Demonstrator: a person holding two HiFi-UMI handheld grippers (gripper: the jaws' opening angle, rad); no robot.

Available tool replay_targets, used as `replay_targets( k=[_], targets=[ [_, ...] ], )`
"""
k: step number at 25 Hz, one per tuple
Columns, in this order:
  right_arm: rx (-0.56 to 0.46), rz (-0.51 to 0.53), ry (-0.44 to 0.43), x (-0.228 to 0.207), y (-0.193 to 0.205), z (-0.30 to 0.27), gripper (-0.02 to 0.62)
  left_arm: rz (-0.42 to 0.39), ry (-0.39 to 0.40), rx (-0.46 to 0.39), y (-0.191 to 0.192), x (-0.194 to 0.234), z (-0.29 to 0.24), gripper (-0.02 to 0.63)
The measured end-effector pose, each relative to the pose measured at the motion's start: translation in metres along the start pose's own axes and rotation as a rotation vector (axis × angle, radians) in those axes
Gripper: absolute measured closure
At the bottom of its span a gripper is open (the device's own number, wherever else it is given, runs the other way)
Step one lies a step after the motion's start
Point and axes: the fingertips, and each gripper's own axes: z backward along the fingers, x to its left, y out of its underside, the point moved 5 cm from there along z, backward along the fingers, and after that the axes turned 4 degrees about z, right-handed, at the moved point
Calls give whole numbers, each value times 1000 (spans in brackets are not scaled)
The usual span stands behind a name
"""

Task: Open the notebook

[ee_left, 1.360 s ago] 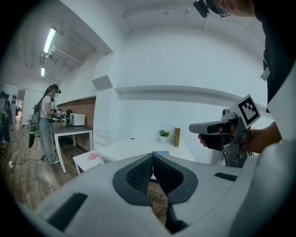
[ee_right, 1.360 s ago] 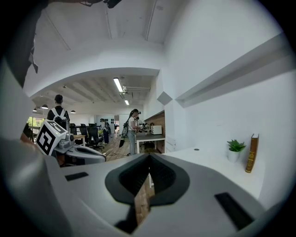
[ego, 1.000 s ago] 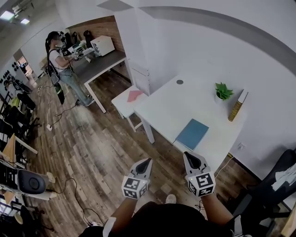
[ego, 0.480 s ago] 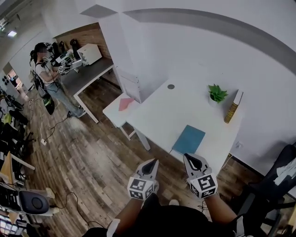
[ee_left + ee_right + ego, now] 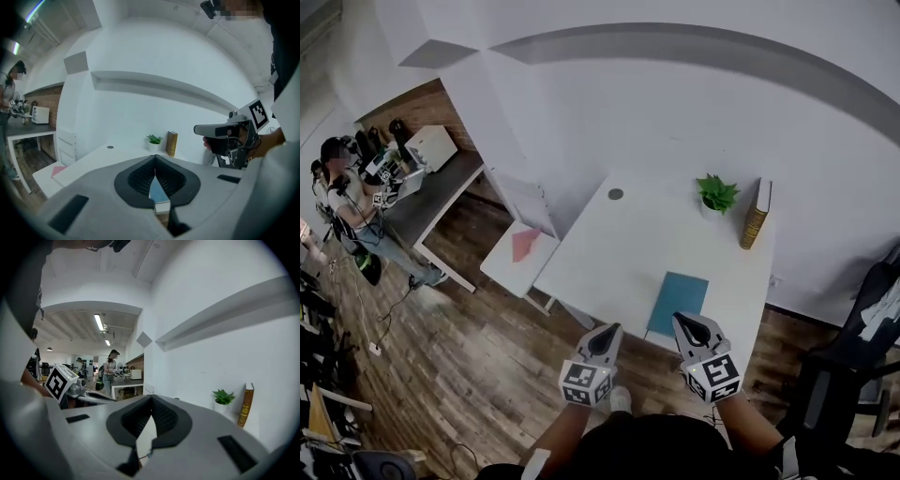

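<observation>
Lying closed near the front edge of the white table (image 5: 609, 244), the teal notebook (image 5: 679, 302) sits just beyond the tips of both grippers. The right gripper (image 5: 681, 320) points at its near edge. The left gripper (image 5: 610, 330) is off to its left, by the table's edge. Both have their jaws clenched together with nothing between them, and neither touches the notebook. A plant (image 5: 715, 192) and a book (image 5: 756, 214) stand well beyond, by the wall.

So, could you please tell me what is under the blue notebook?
Only the white table shows beneath the notebook, which lies flat and closed near the table's front edge. Whether anything thin is tucked under it cannot be seen, since the cover hides that spot.
</observation>
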Motion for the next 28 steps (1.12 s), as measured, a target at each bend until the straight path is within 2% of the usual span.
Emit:
replay_targets(
  k=[5,11,15,20,21,24,28],
  targets=[
    [16,-35,92,-6,3,-21,597,-39,97,36,-4,26,-26,600],
    [45,-65,209,-9,9,-39,597,-147,230,82,-2,41,-52,600],
    [65,-72,265,-15,11,-41,597,-209,315,111,-1,38,-70,600],
    [88,-90,317,-31,16,-26,597,-213,391,112,6,18,-90,600],
    [89,-90,321,-35,17,-24,597,-217,406,109,8,13,-96,591],
    [94,-97,334,-46,21,-15,597,-246,438,120,19,-1,-111,473],
    [111,-105,349,-60,27,1,597,-320,462,169,38,-23,-125,408]
  ],
)
